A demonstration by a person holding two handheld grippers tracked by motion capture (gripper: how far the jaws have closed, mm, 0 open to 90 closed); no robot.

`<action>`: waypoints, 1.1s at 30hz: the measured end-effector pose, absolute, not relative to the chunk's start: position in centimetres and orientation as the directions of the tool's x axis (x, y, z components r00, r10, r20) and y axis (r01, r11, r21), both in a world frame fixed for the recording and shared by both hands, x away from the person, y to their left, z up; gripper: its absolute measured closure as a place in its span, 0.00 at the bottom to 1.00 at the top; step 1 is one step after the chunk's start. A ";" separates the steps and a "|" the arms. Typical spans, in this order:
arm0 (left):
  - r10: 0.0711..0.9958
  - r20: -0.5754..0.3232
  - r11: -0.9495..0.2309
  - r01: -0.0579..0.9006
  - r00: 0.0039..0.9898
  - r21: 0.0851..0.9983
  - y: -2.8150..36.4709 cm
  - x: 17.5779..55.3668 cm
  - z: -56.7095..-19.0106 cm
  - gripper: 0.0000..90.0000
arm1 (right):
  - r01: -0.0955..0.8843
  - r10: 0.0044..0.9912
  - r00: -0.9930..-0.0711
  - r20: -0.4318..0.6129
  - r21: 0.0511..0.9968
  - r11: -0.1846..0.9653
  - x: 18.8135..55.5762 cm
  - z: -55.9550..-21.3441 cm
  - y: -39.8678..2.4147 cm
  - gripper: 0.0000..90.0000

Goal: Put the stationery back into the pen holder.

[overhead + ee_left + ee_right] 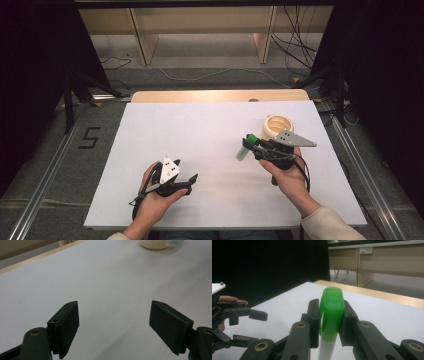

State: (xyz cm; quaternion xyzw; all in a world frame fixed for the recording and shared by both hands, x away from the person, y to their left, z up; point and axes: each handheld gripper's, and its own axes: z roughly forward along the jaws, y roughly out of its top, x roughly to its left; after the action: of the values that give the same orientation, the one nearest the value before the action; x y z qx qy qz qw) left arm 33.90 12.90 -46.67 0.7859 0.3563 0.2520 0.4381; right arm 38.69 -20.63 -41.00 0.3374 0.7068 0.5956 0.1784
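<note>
Your right gripper has its fingers closed on the marker, one finger on each flat side of the green cap. From above, the marker hangs cap-up from the fingers, its white barrel slanting down toward the counter; whether the lower end touches the surface cannot be told. Just beyond the fingers, on their far side, stands the cream cup.

Expect the marker to be light and stiff, a smooth plastic tube that will not bend but can slide or swing. Held by the cap alone, the long barrel is free to pivot below the fingers, and a cap may pull off if you tug along its length. A firmer hold would probably be lower, across the barrel close under the cap, with the fingers square to it. Gentle pressure should do; nothing here looks fragile.

Your left gripper holds nothing: its fingers are spread wide over bare counter, well apart from the marker. The cup's base sits far ahead of those fingers, at the top edge of the left gripper view.
</note>
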 end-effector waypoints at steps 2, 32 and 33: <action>0.782 0.084 -0.361 0.340 0.618 0.868 12.9 33.9 -46.7 0.26 | 0.261 0.695 -0.704 0.148 0.963 0.059 38.8 -40.9 -20.9 0.83; 0.783 0.088 -0.364 0.339 0.615 0.867 12.9 34.0 -46.7 0.27 | 0.231 0.751 -0.644 0.144 0.973 0.011 40.0 -39.2 -24.1 0.83; 0.783 0.088 -0.364 0.339 0.615 0.867 12.9 34.0 -46.7 0.27 | 0.236 0.753 -0.641 0.151 0.972 0.007 40.0 -39.2 -24.2 0.83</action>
State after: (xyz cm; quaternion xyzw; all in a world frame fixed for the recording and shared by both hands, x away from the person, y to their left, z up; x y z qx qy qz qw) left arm 34.00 12.93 -46.72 0.7857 0.3572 0.2544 0.4363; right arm 40.05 -24.25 -39.18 0.3657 0.6762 0.6025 0.2145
